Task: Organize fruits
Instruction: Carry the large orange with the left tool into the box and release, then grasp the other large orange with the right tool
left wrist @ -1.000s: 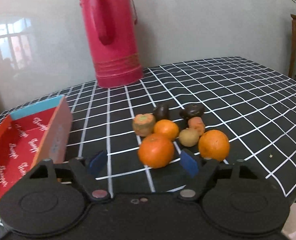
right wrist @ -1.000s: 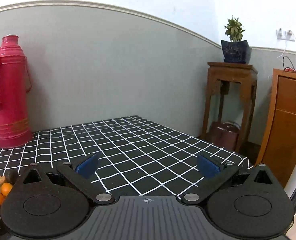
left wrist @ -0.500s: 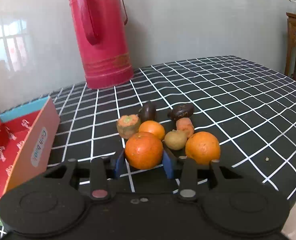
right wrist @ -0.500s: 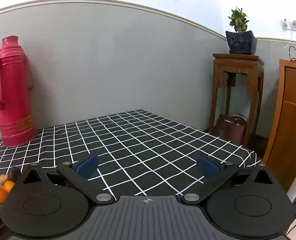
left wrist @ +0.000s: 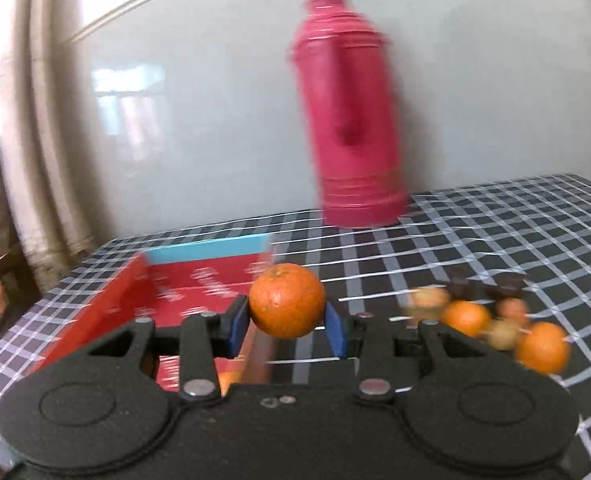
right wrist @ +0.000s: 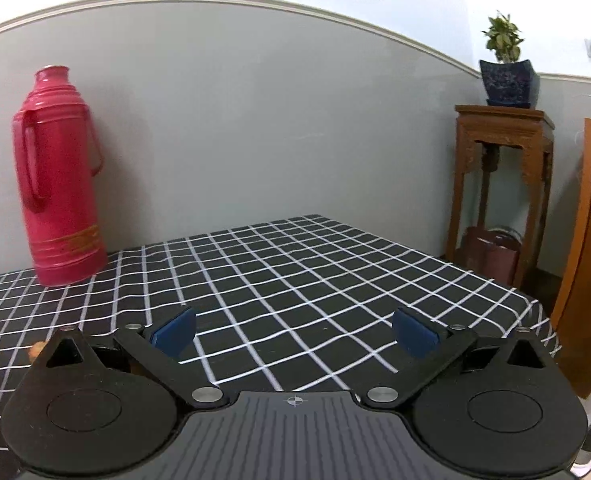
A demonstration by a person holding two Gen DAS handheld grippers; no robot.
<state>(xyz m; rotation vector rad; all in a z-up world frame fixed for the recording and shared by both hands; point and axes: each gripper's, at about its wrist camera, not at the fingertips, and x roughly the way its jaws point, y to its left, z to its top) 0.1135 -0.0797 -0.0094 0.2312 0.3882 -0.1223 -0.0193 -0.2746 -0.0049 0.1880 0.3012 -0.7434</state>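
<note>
left hand-held gripper point(left wrist: 286, 326): blue pads clamped on an orange point(left wrist: 287, 300), one pad on each flank, fruit clear of the worktop point(left wrist: 495, 236). the orange sits at the very tips of the pads, most of its bulk forward of them. from the left wrist view it hangs over the right wall of the red box point(left wrist: 199, 284), which lies at 10 o'clock from the gripper. left view is smeared, so fine contact detail is uncertain.

right hand-held gripper point(right wrist: 294, 330): pads wide apart, nothing between them, only checked cloth beneath.

rest of the fruit pile point(left wrist: 491, 320) lies on the cloth at 3 o'clock from the held orange: two more oranges, some small pale and dark pieces, too blurred to name. red flask point(left wrist: 351, 120) stands at 1 o'clock, near the wall.

risks, as judged:
- tip grip on a round, waxy skin: the orange could squirt forward out of the pads if the hand jerks or swings fast.
- release too early, over the box wall instead of the floor: fruit lands on the edge, rolls back onto the cloth or off the worktop edge at 9 o'clock.
- a low carry could knock the thin box wall and shove the box.
- a hard squeeze could bruise the skin.
</note>
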